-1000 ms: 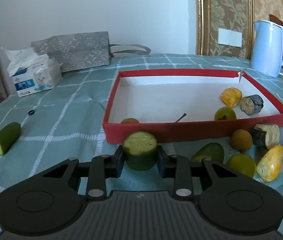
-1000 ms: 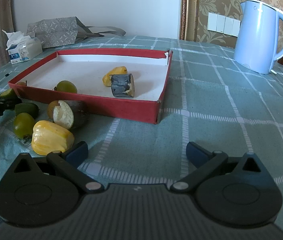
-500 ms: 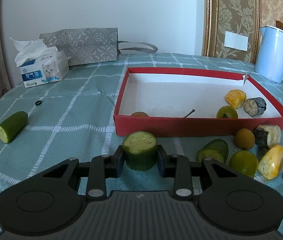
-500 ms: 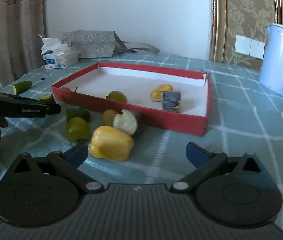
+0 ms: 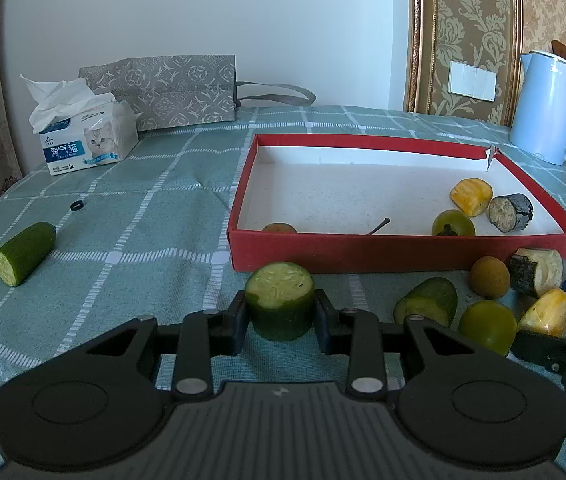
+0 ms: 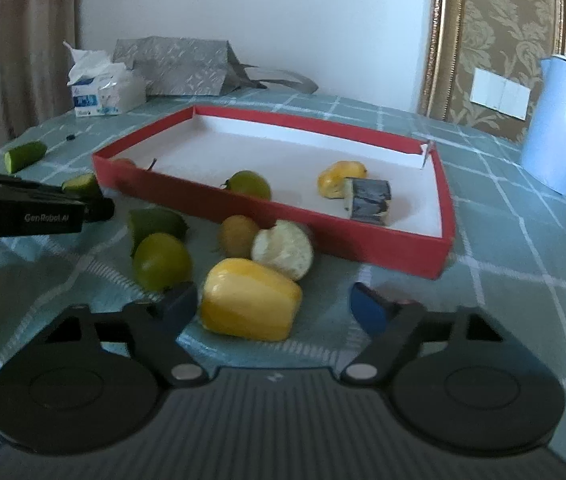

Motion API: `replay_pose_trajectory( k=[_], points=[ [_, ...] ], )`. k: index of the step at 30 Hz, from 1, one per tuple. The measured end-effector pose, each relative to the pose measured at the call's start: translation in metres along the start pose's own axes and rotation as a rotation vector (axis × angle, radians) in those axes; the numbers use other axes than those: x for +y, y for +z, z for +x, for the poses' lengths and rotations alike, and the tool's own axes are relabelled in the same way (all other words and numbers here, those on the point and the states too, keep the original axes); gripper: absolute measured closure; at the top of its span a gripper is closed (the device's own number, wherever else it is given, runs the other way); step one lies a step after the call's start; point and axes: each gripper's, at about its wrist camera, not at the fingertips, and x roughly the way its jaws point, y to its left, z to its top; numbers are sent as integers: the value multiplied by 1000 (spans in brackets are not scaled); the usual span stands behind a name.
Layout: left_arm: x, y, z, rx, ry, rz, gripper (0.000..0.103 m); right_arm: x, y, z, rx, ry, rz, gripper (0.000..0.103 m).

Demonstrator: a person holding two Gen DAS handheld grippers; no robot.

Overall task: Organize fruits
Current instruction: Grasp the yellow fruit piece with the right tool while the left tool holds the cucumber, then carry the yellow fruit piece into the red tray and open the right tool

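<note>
Checked desk (image 5: pixel 143 216) held a red box (image 5: pixel 399 246); left tongs (image 5: pixel 281 314) gripped a cucumber chunk (image 5: pixel 279 300), right tongs (image 6: pixel 273 306) gaped around yellow fruit (image 6: pixel 249 304).

"GenRobot.AI" on left hand-held gripper (image 6: pixel 95 209)

Right hand-held gripper (image 6: pixel 273 306) jaws spread around yellow fruit piece (image 6: pixel 250 305) on tabletop (image 6: pixel 515 248), left finger just beside it. Red tray (image 6: pixel 363 242) behind holds green fruit (image 6: pixel 250 185). Left hand-held gripper (image 6: pixel 99 208) at far left.
</note>
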Motion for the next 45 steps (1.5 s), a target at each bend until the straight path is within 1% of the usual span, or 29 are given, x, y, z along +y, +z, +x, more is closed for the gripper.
replay_pose_trajectory(
  k=[2, 5, 6, 7, 9, 14, 20, 24, 29, 32, 34, 39, 45],
  points=[
    [0, 0, 0, 0, 0, 0, 70, -2, 0, 1, 6, 20, 19, 36],
    [0, 0, 0, 0, 0, 0, 70, -3, 0, 1, 9, 32, 25, 38],
    [0, 0, 0, 0, 0, 0, 70, -3, 0, 1, 8, 33, 24, 42],
    [0, 0, 0, 0, 0, 0, 70, -3, 0, 0, 3, 38, 28, 53],
    [0, 0, 0, 0, -1, -1, 70, -3, -1, -1, -5, 32, 32, 52],
    [0, 0, 0, 0, -1, -1, 70, -7, -2, -4, -10, 46, 51, 52],
    [0, 0, 0, 0, -1, -1, 70, -14, -4, -18, -46, 96, 79, 52],
    [0, 0, 0, 0, 0, -1, 70, -15, -4, -28, -72, 99, 64, 52],
    [0, 0, 0, 0, -1, -1, 70, -18, 10, -42, -132, 84, 35, 52],
    [0, 0, 0, 0, -1, -1, 70, -21, 25, -45, -172, 56, 3, 52],
    [0, 0, 0, 0, -1, -2, 70, -23, 36, -41, -187, 40, -6, 52],
    [0, 0, 0, 0, -1, -2, 70, -30, 63, -14, -180, 4, -18, 52],
    [0, 0, 1, 0, -1, -1, 70, -31, 90, 33, -129, -15, -16, 52]
  ],
)
